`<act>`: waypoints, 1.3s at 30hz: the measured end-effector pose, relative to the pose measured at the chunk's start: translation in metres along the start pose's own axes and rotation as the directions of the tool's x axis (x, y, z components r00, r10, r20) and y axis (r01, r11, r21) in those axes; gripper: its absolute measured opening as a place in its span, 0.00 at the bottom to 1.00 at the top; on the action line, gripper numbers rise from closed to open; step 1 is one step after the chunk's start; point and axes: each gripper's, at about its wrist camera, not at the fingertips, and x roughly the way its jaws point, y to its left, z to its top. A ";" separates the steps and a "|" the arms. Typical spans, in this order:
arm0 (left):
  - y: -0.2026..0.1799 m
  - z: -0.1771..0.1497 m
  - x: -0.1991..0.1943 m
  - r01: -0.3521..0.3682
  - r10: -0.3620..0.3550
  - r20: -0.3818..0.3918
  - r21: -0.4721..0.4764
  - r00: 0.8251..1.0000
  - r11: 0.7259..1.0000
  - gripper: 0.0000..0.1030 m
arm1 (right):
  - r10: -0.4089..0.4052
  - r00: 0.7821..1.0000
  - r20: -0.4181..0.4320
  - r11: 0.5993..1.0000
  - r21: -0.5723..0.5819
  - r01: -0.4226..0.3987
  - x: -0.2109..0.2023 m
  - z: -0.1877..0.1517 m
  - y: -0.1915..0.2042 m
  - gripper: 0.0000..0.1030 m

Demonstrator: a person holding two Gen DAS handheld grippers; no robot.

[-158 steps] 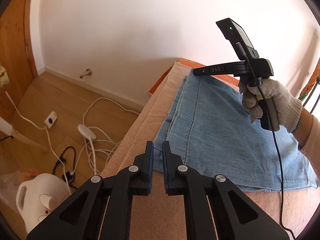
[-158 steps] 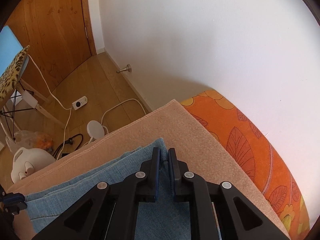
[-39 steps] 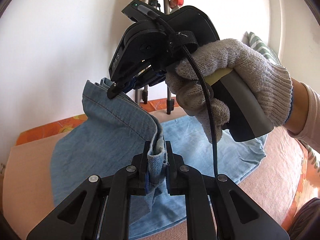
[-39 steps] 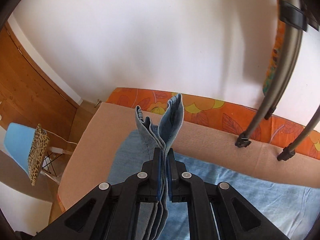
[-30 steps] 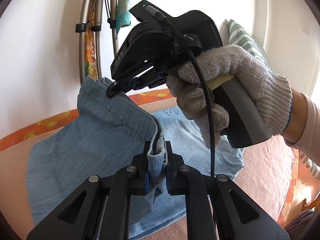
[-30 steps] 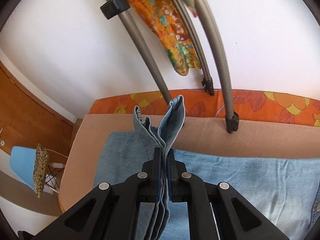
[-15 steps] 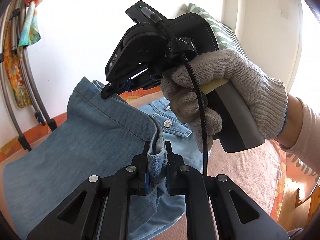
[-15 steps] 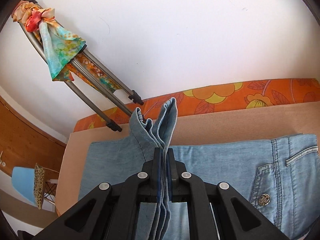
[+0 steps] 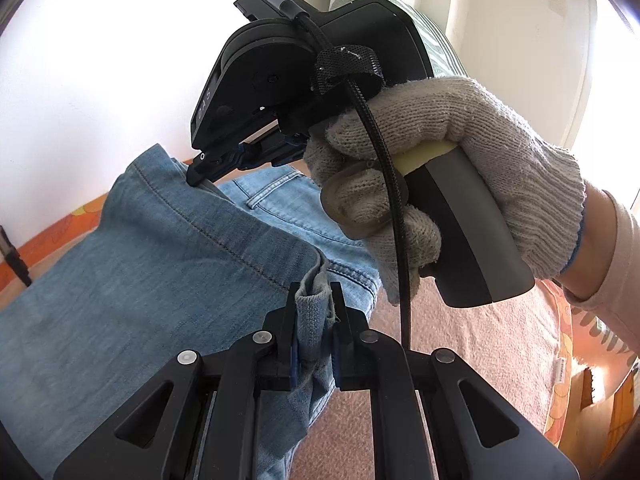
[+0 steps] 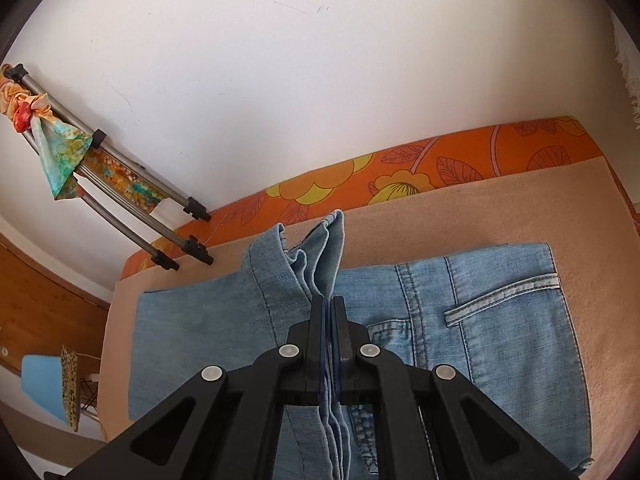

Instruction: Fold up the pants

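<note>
Hidden in the left wrist view: most of the right gripper (image 9: 200,168) behind its own black housing and the gloved right hand (image 9: 444,168), only the tip showing, pinched on the hem of the pants (image 9: 168,280). Cut off at the lower edge: the lifted denim hanging below both sets of fingers. Left gripper (image 9: 314,312) clamped on a bunched corner of that hem; from the right wrist camera, right gripper (image 10: 329,320) pressed tight on several stacked layers of hem. Waist end and back pocket (image 10: 500,300) lying flat on a peach blanket (image 10: 480,208) over an orange floral cover (image 10: 400,176). White wall behind, folded metal legs (image 10: 152,216) leaning there, possibly a drying rack. Striped cushion (image 9: 400,4) partly masked by the right gripper.
</note>
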 end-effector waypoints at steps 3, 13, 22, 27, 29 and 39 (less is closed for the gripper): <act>-0.003 0.002 0.005 0.005 -0.005 0.000 -0.004 1.000 1.000 0.10 | 0.011 1.000 0.006 1.000 0.006 -0.011 0.000 -0.001 -0.010 0.00; -0.020 0.008 0.015 0.025 -0.025 -0.002 0.000 1.000 1.000 0.10 | -0.012 0.999 0.037 1.000 0.019 0.012 -0.011 -0.001 -0.029 0.05; -0.017 0.004 0.025 0.030 -0.030 -0.009 0.002 1.000 1.000 0.13 | 0.016 1.000 -0.022 1.000 -0.014 -0.017 -0.010 -0.001 -0.039 0.43; -0.044 -0.002 0.000 0.036 -0.034 -0.019 0.091 0.999 0.995 0.18 | -0.086 0.995 -0.048 0.996 -0.039 0.084 0.007 -0.005 -0.037 0.38; -0.040 -0.005 -0.019 0.053 -0.051 -0.023 0.084 0.998 0.995 0.24 | -0.062 0.997 -0.034 0.998 0.002 0.062 0.002 -0.007 -0.044 0.38; 0.037 -0.043 -0.133 -0.131 0.132 -0.026 0.045 0.991 0.990 0.40 | 0.012 1.000 -0.007 0.996 0.083 -0.011 -0.040 -0.044 -0.054 0.39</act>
